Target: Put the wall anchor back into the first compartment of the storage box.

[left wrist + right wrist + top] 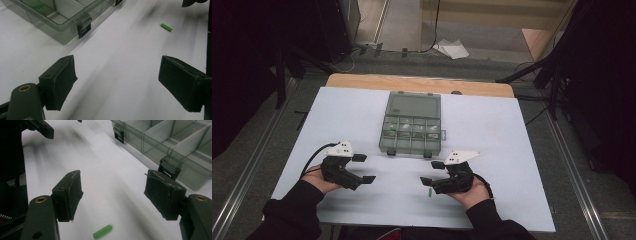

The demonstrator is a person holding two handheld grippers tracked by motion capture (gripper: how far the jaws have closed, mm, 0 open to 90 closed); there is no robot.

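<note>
The work surface is a white table top [492, 130]. A clear grey compartment box [412, 122] lies open at its middle, lid folded back on the far side; this box serves as the reference landmark.

Item in hand: one small green plug [430, 192]. It lies loose on the table top, on the person's side of the box, below the box's right-hand front corner and well apart from its front wall. Nothing holds it.

Right gripper [432, 172]: held in the person's right hand [472, 192], on the near side of the box toward its right end. Its jaws stand wide apart and grip nothing. The green plug lies just beside this gripper, under and slightly nearer the person than the jaw tips. In the right gripper view the plug [102, 231] rests flat on the white surface between the two jaws but low in the frame, short of the pads [72, 195], touching neither. The box's front wall and one black latch [170, 167] sit just beyond the right-hand jaw.

Left gripper [364, 168]: held in the left hand [319, 181], on the near side of the box toward its left end. Its jaws are likewise spread and empty. In the left gripper view the plug [166, 27] lies well ahead of the jaws and off to the right, with bare table between; the box's corner and a latch [83, 26] lie ahead to the left.

Some compartments of the box hold small pale and green items, too small to identify.
</note>
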